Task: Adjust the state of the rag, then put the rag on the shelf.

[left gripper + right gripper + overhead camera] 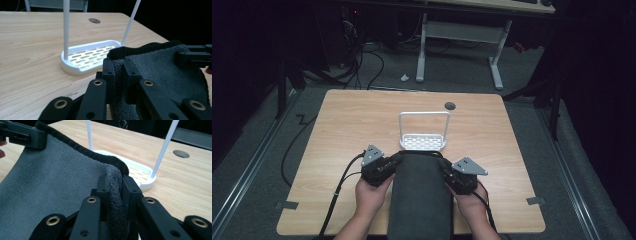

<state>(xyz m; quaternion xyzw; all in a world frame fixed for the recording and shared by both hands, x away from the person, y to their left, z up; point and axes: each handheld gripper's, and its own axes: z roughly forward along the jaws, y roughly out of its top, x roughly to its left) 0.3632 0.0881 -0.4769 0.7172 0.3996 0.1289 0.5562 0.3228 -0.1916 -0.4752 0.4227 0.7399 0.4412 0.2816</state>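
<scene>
A dark grey towel (419, 197) hangs stretched between my two grippers over the table's near edge. My left gripper (396, 161) is shut on the towel's far left corner (117, 53), with cloth pinched between its jaws (119, 67). On the far right corner my right gripper (443, 164) is shut too, the black hem (110, 160) bunched between its pads (115, 186). Just beyond the towel's far edge stands a white rack (423, 142) with a slotted base (87, 56) and a tall thin hoop (424, 114). The towel edge overlaps the base's near rim.
The wooden table (347, 125) has a round cable hole (450, 105) behind the rack. Black cables (337, 190) trail from the grippers off the near edge. Beyond the table, another desk's white legs (495, 65) stand on a grey floor.
</scene>
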